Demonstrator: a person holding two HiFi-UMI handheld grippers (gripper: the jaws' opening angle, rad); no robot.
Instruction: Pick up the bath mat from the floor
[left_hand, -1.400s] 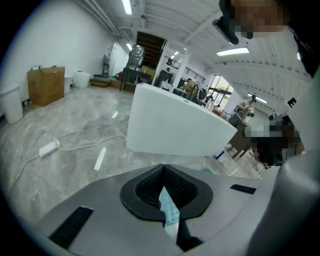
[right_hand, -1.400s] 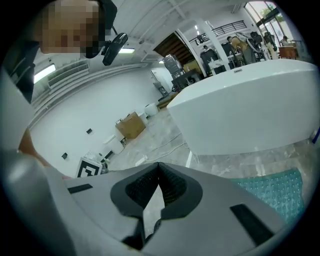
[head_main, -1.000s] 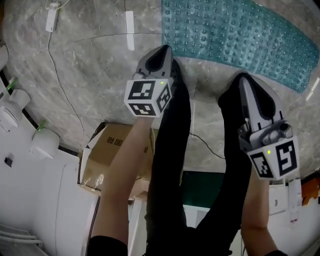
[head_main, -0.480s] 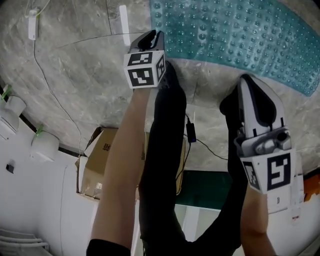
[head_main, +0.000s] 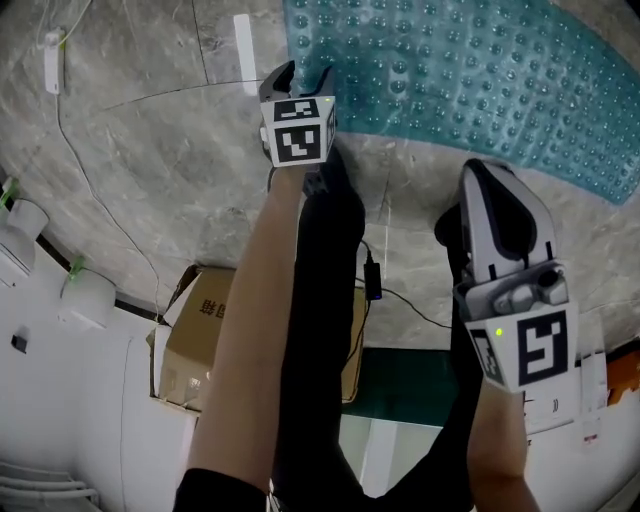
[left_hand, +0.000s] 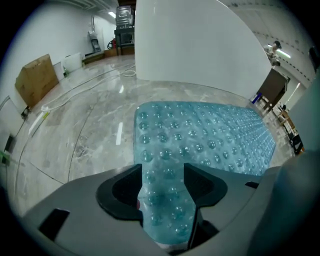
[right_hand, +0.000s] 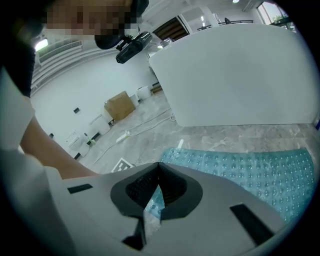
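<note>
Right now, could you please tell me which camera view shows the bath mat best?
The left gripper view: the bath mat fills the middle, close, its bumps and left and far edges clear. The head view crops it at the top edge; the right gripper view shows only a strip.

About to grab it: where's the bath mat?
The bath mat lies top right in the head view, flat on the marble floor, just beyond the person's legs.

Open floor (head_main: 170, 170) beside the bath mat (head_main: 480, 70); cable (head_main: 108, 215), cardboard box (head_main: 195, 335) nearby.
</note>
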